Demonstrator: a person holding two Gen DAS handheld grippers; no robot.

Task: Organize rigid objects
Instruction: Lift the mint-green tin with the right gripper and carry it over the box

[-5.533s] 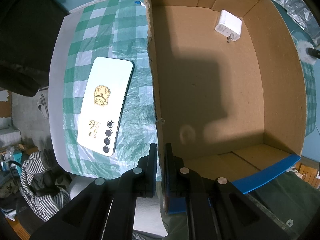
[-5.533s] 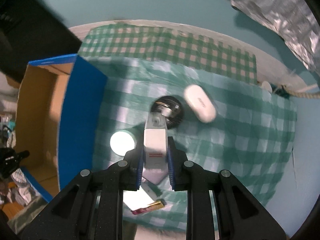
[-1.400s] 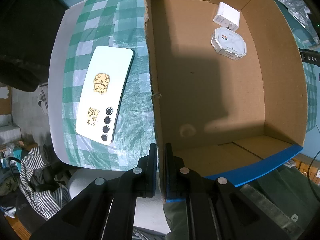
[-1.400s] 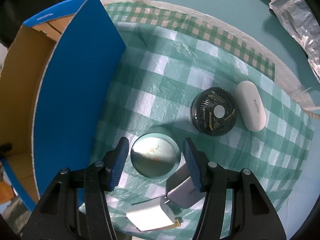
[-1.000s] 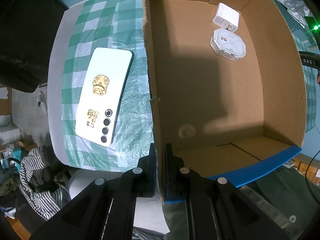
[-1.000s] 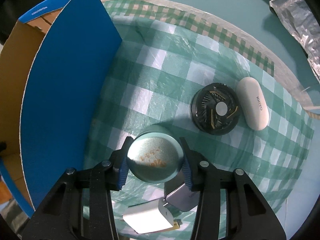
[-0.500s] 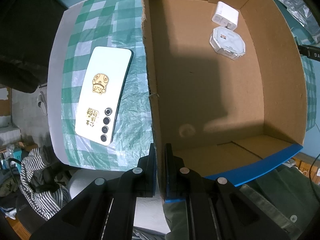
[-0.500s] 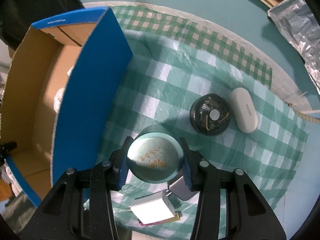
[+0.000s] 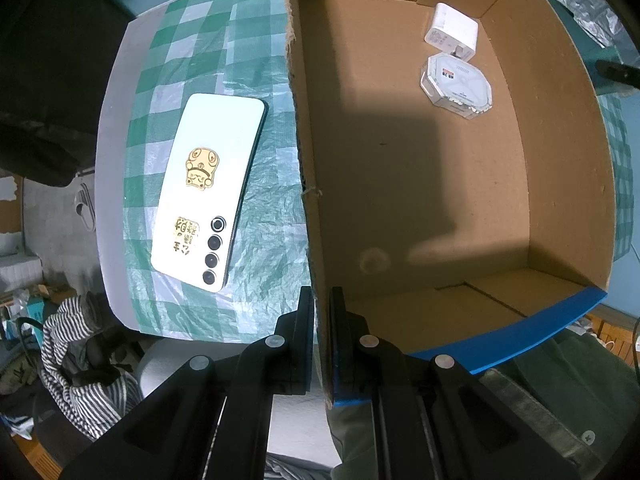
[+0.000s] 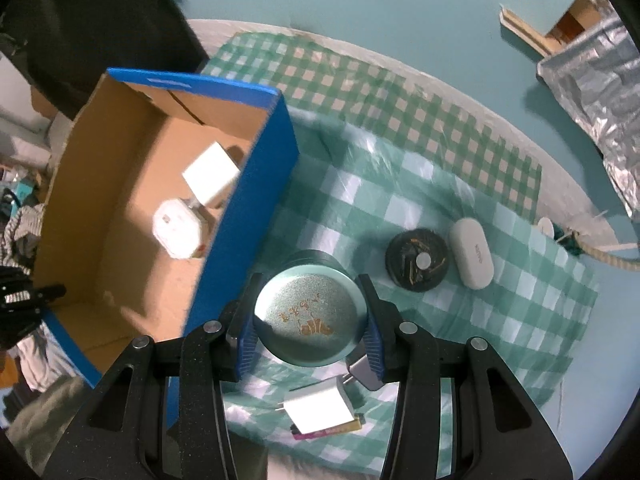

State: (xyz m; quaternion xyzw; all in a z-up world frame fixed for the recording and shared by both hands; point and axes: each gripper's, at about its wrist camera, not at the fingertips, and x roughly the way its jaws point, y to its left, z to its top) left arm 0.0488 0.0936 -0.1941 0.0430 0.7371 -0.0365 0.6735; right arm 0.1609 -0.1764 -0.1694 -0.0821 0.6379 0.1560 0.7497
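My right gripper (image 10: 310, 320) is shut on a round teal tin (image 10: 310, 314) with gold lettering and holds it above the checked cloth, just right of the blue cardboard box (image 10: 244, 208). My left gripper (image 9: 322, 312) is shut on the box's near left wall (image 9: 304, 160). Inside the box lie a white charger (image 9: 452, 30) and a white octagonal case (image 9: 456, 84); both also show in the right wrist view, the charger (image 10: 210, 178) and the case (image 10: 176, 228).
A white phone (image 9: 208, 196) lies face down on the cloth left of the box. On the cloth to the right are a black round fan (image 10: 418, 260), a white earbud case (image 10: 472, 252), a white plug (image 10: 320, 410) and a grey adapter (image 10: 362, 372).
My right gripper closed on the teal tin, lifted it off the cloth and carried it toward the box. The left gripper stays shut on the box wall.
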